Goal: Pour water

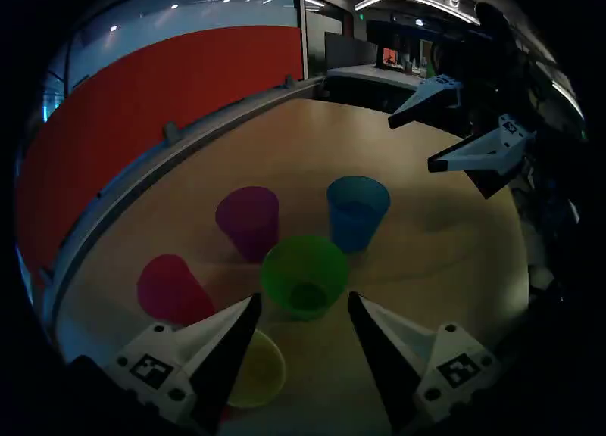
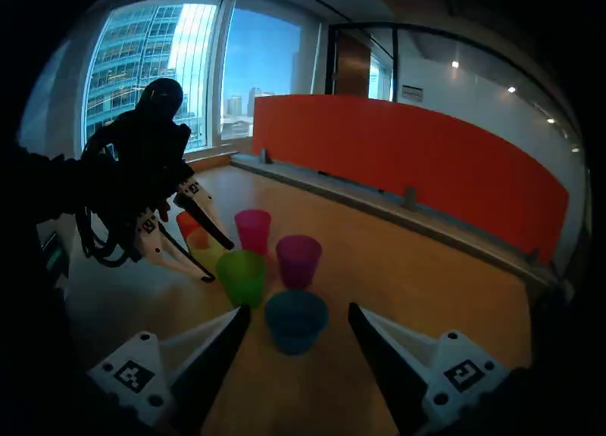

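Fingers of the left gripper (image 1: 303,295) stand spread wide and hold nothing, angled down toward the counter (image 1: 424,239). A yellow cup (image 1: 261,372) sits just beside one finger. Directly ahead, lined up with the gap, a green cup (image 1: 304,273) stands upright, untouched as far as can be seen. Beyond it are a pink cup (image 1: 170,288) to one side, then a purple cup (image 1: 248,220) and a blue cup (image 1: 357,209), all upright and close together. Past the blue cup, the right gripper (image 2: 298,308) faces the cluster from the opposite side. Its fingers are likewise apart and empty, and the blue cup is nearest its gap. In the left gripper view it hangs above the counter, tilted downward. An orange wall (image 1: 151,110) runs along the counter's far edge.

Assessment: the task is at the reach-in step, with nothing gripped and nothing poured. Which cup holds water cannot be told. The next move calls for closing squarely on one cup's wall without knocking its close neighbours, then lifting to pour.
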Demonstrator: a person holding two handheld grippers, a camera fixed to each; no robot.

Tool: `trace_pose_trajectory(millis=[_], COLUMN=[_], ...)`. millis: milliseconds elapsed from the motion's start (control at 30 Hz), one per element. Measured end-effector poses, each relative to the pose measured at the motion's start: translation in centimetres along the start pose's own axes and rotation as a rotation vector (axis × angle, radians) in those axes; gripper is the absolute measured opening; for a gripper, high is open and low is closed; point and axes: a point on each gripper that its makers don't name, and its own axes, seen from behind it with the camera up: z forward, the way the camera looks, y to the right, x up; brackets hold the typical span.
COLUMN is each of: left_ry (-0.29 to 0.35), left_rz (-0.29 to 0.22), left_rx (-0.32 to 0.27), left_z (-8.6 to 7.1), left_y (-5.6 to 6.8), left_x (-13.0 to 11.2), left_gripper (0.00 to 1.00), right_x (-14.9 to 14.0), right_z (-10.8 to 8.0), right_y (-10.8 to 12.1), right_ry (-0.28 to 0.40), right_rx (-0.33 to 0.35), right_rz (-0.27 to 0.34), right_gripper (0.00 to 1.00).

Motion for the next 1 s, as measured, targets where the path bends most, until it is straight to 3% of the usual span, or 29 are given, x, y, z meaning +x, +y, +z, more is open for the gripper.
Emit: trace_pose_trajectory(millis=[300,1000], left_ry=[-0.021,-0.017], left_rz=[0.008,-0.046], left_rx=[0.014,0.026], left_z=[1.3,3.6], left_y=[-0.1,-0.2], left_x=[-0.1,-0.2], left_gripper=[0.84,0.85], right_x=[-0.3,-1.2], right_z=[0.1,0.5], right_y=[0.1,0.6], right_ry=[-0.006,-0.017], right_rx=[0.002,0.003], right_rz=[0.005,0.017], right_gripper=[1.0,1.0])
